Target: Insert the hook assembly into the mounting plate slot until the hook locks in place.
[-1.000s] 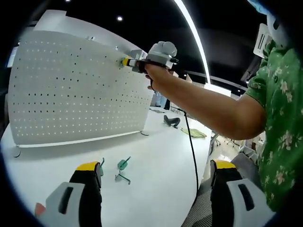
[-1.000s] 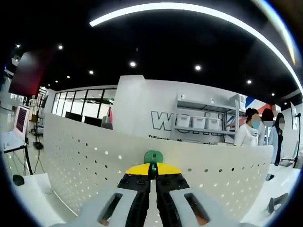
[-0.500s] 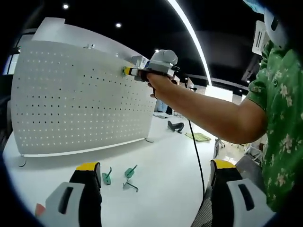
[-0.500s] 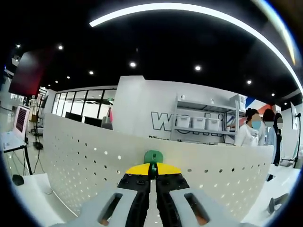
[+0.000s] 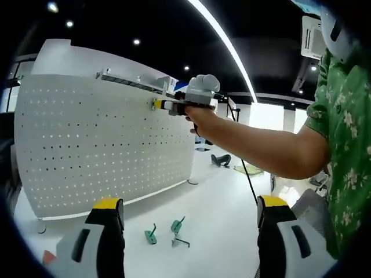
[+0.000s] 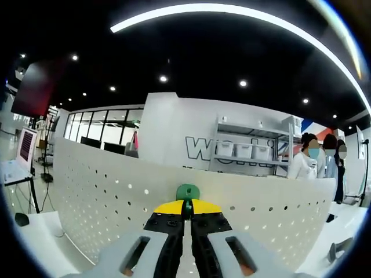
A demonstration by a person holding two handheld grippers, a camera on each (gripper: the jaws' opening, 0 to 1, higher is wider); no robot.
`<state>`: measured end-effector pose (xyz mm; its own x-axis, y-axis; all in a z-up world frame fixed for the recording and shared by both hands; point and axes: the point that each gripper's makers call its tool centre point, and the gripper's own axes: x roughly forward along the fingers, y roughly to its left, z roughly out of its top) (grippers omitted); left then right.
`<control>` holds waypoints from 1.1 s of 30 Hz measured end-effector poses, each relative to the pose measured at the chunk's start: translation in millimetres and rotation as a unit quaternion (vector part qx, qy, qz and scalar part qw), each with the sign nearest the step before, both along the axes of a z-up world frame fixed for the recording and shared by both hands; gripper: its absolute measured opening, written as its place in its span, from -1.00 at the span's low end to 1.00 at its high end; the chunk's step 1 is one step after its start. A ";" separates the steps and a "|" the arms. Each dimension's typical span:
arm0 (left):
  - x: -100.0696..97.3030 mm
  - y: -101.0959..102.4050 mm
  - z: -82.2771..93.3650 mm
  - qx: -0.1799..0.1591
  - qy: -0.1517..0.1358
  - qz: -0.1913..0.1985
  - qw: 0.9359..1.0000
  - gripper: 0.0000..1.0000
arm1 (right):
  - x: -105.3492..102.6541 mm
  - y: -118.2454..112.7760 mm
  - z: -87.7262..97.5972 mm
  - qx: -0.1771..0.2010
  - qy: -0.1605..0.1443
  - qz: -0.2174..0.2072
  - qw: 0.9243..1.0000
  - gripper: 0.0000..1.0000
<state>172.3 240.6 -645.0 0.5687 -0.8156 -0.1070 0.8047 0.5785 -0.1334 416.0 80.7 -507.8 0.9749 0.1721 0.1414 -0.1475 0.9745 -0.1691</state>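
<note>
Right gripper [image 6: 186, 209]: jaws pinched nearly together on small green plastic hook assembly [image 6: 188, 193], its rounded head poking out just past the yellow tips and pressed against the upper rim of the white perforated metal mounting plate [image 6: 104, 197]. Unchanged from a second ago in the right gripper view: same grip, same spot, no visible progress into a slot. Probably mid-insertion, with locking not yet confirmed; whether the tab sits inside a hole cannot be told.

In the left gripper view, same right gripper [image 5: 157, 105] seen at the plate's [image 5: 87, 145] top right, held out on a bare forearm beside a green floral sleeve [image 5: 348, 133].

Left gripper [image 5: 188, 231]: jaws spread wide, holding nothing, touching nothing, hovering above the white counter [image 5: 220, 197]. Camera drifted back over the last second, so plate appears farther off and more upright; no real shift of the plate itself.

Three spare green hooks [image 5: 171, 231] lying loose on the counter, close together, below the plate.
</note>
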 end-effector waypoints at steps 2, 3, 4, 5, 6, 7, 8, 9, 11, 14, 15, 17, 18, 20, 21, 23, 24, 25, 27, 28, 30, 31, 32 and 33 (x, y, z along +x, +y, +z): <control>4.9 2.5 6.1 0.000 -0.009 0.002 1.000 0.95 | -0.2 0.0 0.0 -0.001 -0.001 0.000 1.000 -0.97; 7.0 3.3 8.8 0.001 -0.012 0.001 1.000 0.95 | -0.1 -0.1 0.0 -0.001 -0.001 0.000 1.000 -0.97; 8.2 3.5 10.5 0.002 -0.014 0.001 1.000 0.95 | 0.0 -0.2 -0.2 0.000 0.000 0.000 1.000 -0.97; 9.2 3.8 12.0 0.002 -0.017 0.001 1.000 0.95 | 0.1 -0.3 -0.2 0.000 0.000 0.000 1.000 -0.97; 10.4 4.2 14.4 0.001 -0.019 0.001 1.000 0.95 | 0.2 -0.3 -0.2 0.001 0.000 -0.001 1.000 -0.97; 11.3 4.5 15.9 0.000 -0.021 0.001 1.000 0.95 | 0.1 -0.3 -0.3 0.002 -0.001 -0.001 1.000 -0.97; 12.1 4.6 17.7 -0.002 -0.023 0.002 1.000 0.95 | 0.0 -0.3 -0.3 0.002 -0.001 -0.002 1.000 -0.97; 12.4 4.4 18.6 -0.004 -0.024 0.002 1.000 0.95 | -0.1 0.1 -0.8 0.002 -0.001 -0.002 1.000 -0.97; 13.2 4.2 19.1 -0.004 -0.025 0.002 1.000 0.95 | -0.3 0.9 -2.3 0.002 0.000 -0.001 1.000 -0.97; 13.4 3.7 20.2 -0.005 -0.026 0.001 1.000 0.96 | -0.8 1.5 -4.7 0.002 0.001 -0.001 1.000 -0.97; 13.4 3.7 20.3 -0.004 -0.027 0.001 1.000 0.96 | -0.9 1.5 -5.6 0.003 0.002 -0.002 1.000 -0.97; 13.2 3.8 20.5 -0.004 -0.027 0.000 1.000 0.95 | -0.9 1.5 -6.2 0.004 0.003 -0.002 1.000 -0.97; 13.1 4.0 20.5 -0.004 -0.027 0.000 1.000 0.96 | -0.9 1.6 -6.5 0.004 0.003 -0.002 1.000 -0.97; 13.2 4.8 20.3 -0.004 -0.026 0.001 1.000 0.95 | -0.8 1.4 -6.7 0.005 0.002 -0.003 1.000 -0.97; 13.4 5.3 20.1 -0.004 -0.026 0.002 1.000 0.95 | -0.8 1.4 -7.0 0.006 0.002 -0.003 1.000 -0.97; 13.6 5.9 20.1 -0.004 -0.025 0.003 1.000 0.95 | -1.1 1.3 -7.2 0.007 0.001 -0.003 1.000 -0.97; 13.7 6.1 19.9 -0.003 -0.025 0.003 1.000 0.95 | -1.2 1.2 -7.7 0.008 0.001 -0.004 1.000 -0.97; 13.8 6.3 19.7 -0.003 -0.025 0.004 1.000 0.95 | -1.2 1.1 -8.2 0.008 0.001 -0.004 1.000 -0.97; 13.9 6.5 19.0 -0.003 -0.022 0.004 1.000 0.95 | -0.9 0.6 -9.5 0.011 0.001 -0.006 1.000 -0.97; 13.8 6.4 18.9 -0.004 -0.021 0.004 1.000 0.94 | -0.9 0.6 -10.4 0.012 0.001 -0.006 1.000 -0.97; 13.6 5.9 18.9 -0.005 -0.021 0.004 1.000 0.94 | 0.5 -0.6 -14.7 0.011 0.006 -0.009 1.000 -0.97; 13.4 5.6 18.6 -0.004 -0.021 0.003 1.000 0.94 | 1.0 -1.0 -16.1 0.015 0.008 -0.009 1.000 -0.97; 13.3 5.5 18.4 -0.004 -0.020 0.003 1.000 0.94 | 1.3 -1.1 -17.5 0.019 0.010 -0.008 1.000 -0.97; 13.2 5.3 18.0 -0.003 -0.020 0.002 1.000 0.94 | 1.4 -1.1 -16.3 0.019 0.008 -0.009 1.000 -0.97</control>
